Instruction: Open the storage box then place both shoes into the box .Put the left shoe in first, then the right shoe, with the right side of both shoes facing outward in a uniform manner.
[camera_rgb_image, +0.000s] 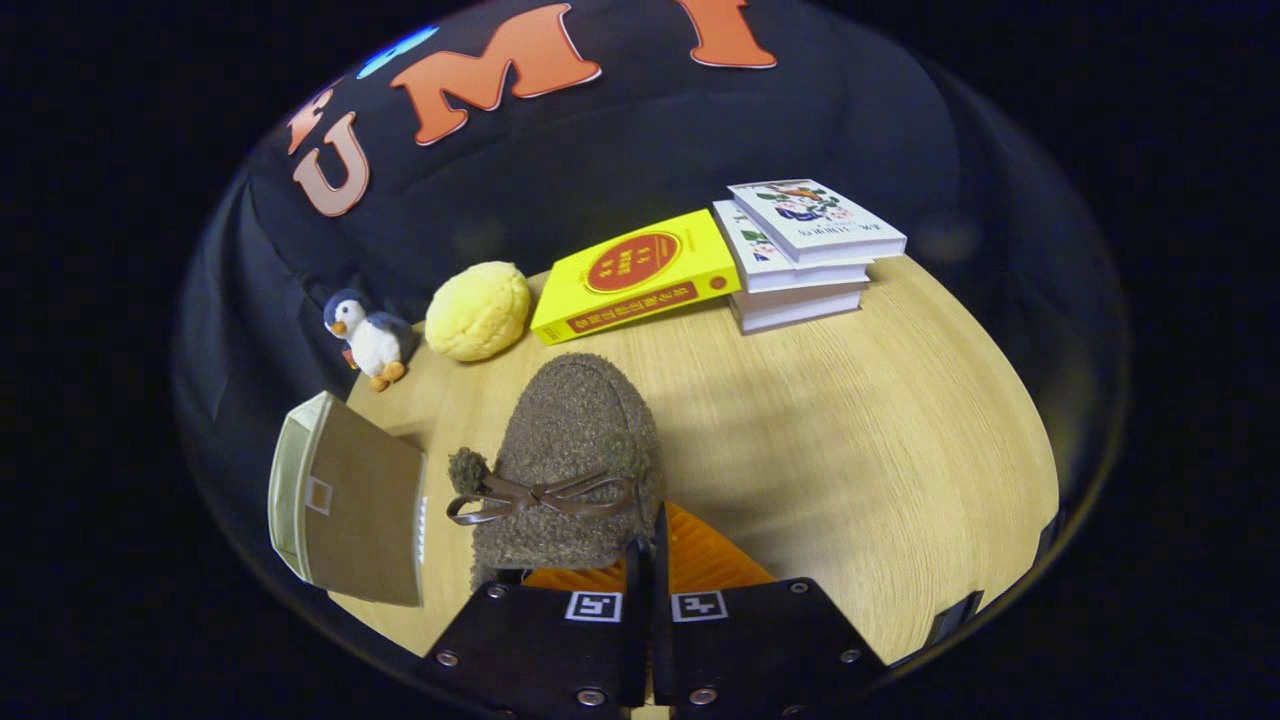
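Just ahead of the claw (645, 560), its fingers clamp together on the heel edge of a brown fuzzy shoe (570, 460), held above the table (850, 430). The storage box (345, 500) sits just left, so the carry-in step seems underway; next it needs swinging left into the box.

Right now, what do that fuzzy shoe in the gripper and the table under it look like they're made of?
The brown shoe looks like nubby fleece or boucle fabric, matte and curly, with a thin smooth leather-like bow across it. The gripper appears shut on its rear edge. The table looks like pale wood or wood-look laminate: straight grain lines and a soft sheen.
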